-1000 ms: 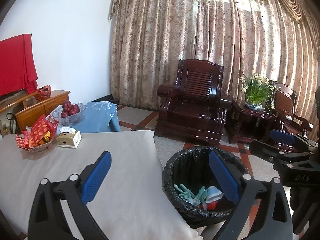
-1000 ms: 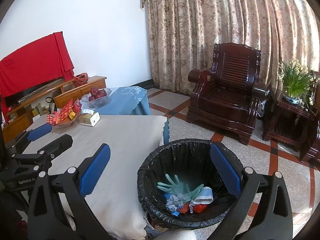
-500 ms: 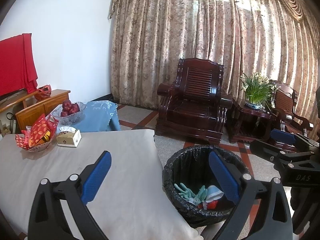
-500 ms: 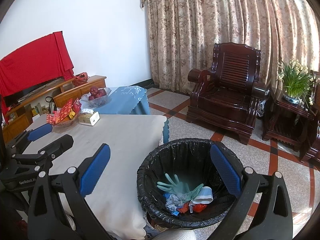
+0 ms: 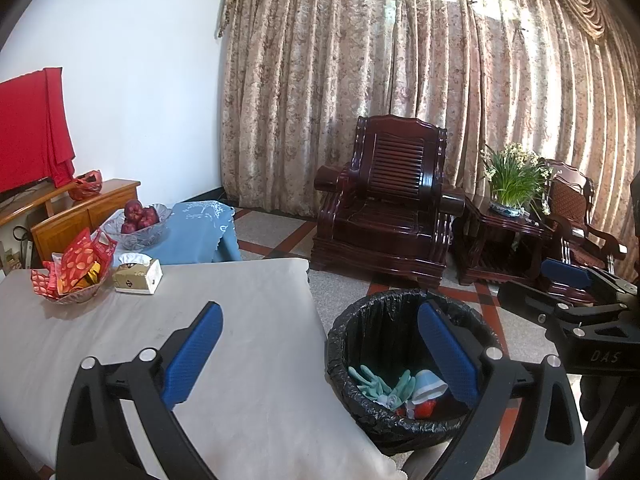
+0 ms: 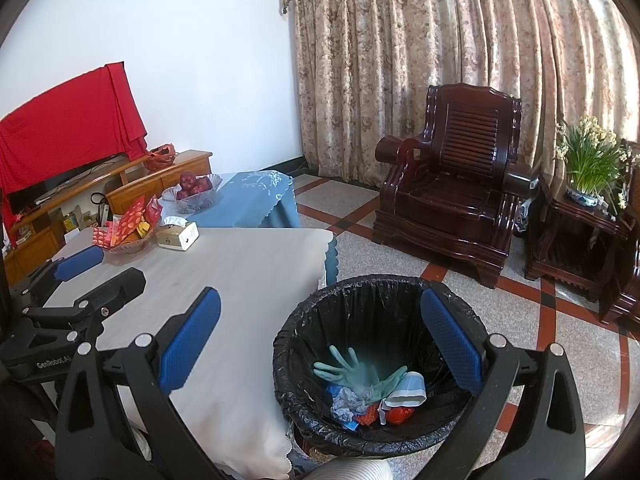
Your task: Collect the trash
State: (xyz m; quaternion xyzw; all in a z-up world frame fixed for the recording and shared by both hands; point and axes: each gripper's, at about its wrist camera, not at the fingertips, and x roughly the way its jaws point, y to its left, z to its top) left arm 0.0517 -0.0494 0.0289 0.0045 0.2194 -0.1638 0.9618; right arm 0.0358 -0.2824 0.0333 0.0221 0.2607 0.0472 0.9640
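Left gripper (image 5: 320, 350): jaws spread wide, nothing between the blue pads (image 5: 192, 354); held above the table (image 5: 120, 340) edge and the bin. Also seen in the right wrist view at 9 o'clock (image 6: 86, 276), jaws apart there too.

Right gripper (image 6: 320, 340): jaws spread wide, empty, blue pads (image 6: 450, 342) straddling the bin mouth. Seen from the left wrist view at 3 o'clock (image 5: 560, 284).

Trash bin (image 6: 304, 320): round, lined with a black bag, standing on the tiled floor (image 6: 520, 312) just beside the table corner; at 5 o'clock in the left view (image 5: 340, 344), at 6 o'clock in the right.

Trash inside the bin, at the bottom:
- Teal rubber gloves (image 6: 352, 370): one lying flat, fingers splayed and pointing toward 10 o'clock, long axis running 10 to 4; second glove angled toward 2 o'clock.
- Light blue and white paper cup (image 6: 408, 388), on its side, at 3 o'clock of the gloves.
- Red item (image 6: 398, 414) and crumpled blue-grey scraps (image 6: 344, 400) beneath; kind not discernible.

Table: covered in a pale cloth. At its far end, toward 10 o'clock: tissue box (image 5: 138, 274), bowl of red packets (image 5: 76, 276).

Beyond: glass bowl of red fruit (image 5: 138, 220) on a blue-draped stand, dark wooden armchair (image 5: 388, 208), potted plant (image 5: 514, 178), curtains (image 5: 400, 60).
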